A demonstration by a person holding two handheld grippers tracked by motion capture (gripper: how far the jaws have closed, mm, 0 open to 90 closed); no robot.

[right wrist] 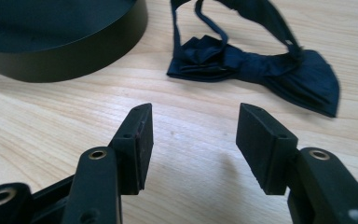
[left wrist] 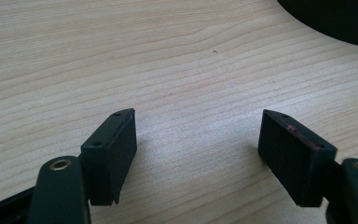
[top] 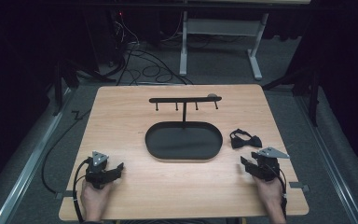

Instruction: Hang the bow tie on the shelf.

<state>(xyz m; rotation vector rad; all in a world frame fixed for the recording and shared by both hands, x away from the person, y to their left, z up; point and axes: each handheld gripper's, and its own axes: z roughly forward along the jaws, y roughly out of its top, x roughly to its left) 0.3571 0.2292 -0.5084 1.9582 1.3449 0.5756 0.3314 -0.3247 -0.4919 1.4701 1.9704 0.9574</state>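
Note:
A dark bow tie lies on the wooden table right of a black oval tray. From the tray's far edge rises a black stand with a hook bar. My right gripper rests open on the table just in front of the bow tie, which lies a little beyond its jaws; the tray's wall is at the upper left there. At the near left my left gripper rests open on bare wood, its jaws holding nothing, with the tray's edge at the upper right.
The table stands on a grey floor with cables and a white desk frame behind it. A person's hands hold both grippers at the near edge.

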